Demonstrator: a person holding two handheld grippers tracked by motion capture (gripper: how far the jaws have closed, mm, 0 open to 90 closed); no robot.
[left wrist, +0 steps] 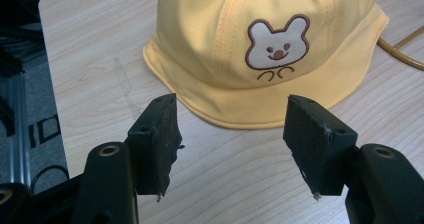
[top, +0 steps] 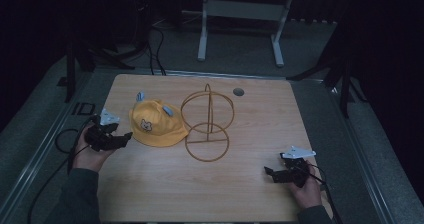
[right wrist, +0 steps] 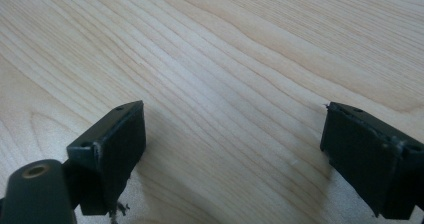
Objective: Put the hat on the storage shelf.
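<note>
We see the left gripper (left wrist: pixel 232 144) spread wide and gripping nothing, its jaws just short of the yellow hat's (left wrist: pixel 265 49) brim, which lies directly ahead of them on the table (left wrist: pixel 90 54). The right gripper (right wrist: pixel 232 154) also gapes empty over bare wood, well apart from the hat.

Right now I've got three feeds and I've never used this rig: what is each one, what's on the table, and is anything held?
No robot arm: a person holds a two-finger tool in each hand. The high view looks down on the wooden table. On it lie a yellow hat and, beside it, a gold wire stand. The other two feeds ride on the tools. The left gripper faces the hat's brim, fingers apart, holding nothing. The right gripper is open over bare wood.
</note>
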